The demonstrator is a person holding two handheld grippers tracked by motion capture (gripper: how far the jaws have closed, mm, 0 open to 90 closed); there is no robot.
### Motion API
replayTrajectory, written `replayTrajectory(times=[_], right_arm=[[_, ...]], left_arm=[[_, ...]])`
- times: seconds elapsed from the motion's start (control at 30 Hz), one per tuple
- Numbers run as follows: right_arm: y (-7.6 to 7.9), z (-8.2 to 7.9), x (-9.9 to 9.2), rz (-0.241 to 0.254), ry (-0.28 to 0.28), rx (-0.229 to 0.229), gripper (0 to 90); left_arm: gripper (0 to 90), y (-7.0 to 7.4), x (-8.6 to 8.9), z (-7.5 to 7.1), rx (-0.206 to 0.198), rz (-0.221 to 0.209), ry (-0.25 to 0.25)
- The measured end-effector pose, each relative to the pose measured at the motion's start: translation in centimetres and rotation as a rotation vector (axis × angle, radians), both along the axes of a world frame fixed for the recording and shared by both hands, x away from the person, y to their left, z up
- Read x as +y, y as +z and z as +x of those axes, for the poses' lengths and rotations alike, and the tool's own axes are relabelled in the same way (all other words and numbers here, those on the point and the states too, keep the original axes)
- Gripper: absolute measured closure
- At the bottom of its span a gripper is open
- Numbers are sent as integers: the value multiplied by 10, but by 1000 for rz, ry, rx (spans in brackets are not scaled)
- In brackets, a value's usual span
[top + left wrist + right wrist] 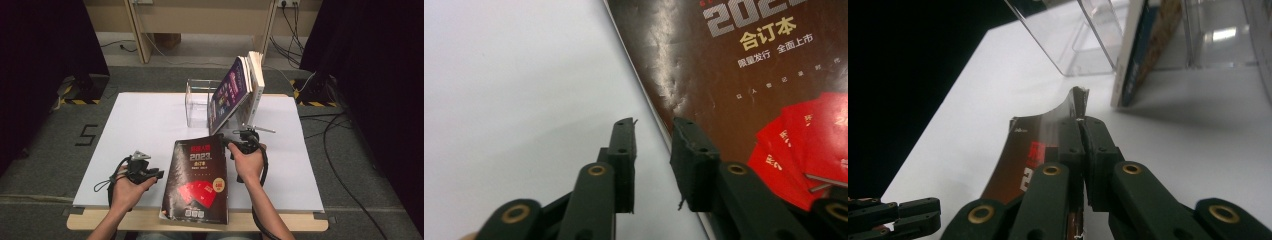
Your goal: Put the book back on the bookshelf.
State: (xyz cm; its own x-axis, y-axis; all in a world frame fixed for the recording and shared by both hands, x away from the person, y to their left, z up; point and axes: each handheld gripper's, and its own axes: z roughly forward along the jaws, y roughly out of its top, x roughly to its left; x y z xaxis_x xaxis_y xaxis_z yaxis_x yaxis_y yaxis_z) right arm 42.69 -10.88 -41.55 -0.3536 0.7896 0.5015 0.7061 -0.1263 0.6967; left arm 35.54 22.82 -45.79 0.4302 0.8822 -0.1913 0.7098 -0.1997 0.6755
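Observation:
A dark brown magazine with red cards and gold print on its cover lies on the white tabletop, its near end over the front edge. My right gripper is at the magazine's far right corner. In the right gripper view, my right gripper is shut on the magazine, whose cover edge curls up between the pads. My left gripper rests just left of the magazine. In the left gripper view, my left gripper is open with bare table in the gap, and the magazine edge runs beside its right jaw.
A clear acrylic book stand sits at the back of the table. Several books lean in it, tilted left, a purple cover in front. The right gripper view has the stand and the leaning books close ahead.

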Motion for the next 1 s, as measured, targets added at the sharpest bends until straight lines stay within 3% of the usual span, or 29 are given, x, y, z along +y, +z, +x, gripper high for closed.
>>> replayTrajectory(times=[0.43, 0.7, 1.0], right_arm=[[44, -14, 12, -4, -43, -212, 881], [61, -16, 18, -9, -80, -290, 881], [84, -19, 21, -9, -120, -388, 881]], left_arm=[[582, 16, -5, -4, -103, -49, 3], [541, 27, -13, -6, -165, -92, -20], [533, 42, -25, -7, -208, -115, -56]])
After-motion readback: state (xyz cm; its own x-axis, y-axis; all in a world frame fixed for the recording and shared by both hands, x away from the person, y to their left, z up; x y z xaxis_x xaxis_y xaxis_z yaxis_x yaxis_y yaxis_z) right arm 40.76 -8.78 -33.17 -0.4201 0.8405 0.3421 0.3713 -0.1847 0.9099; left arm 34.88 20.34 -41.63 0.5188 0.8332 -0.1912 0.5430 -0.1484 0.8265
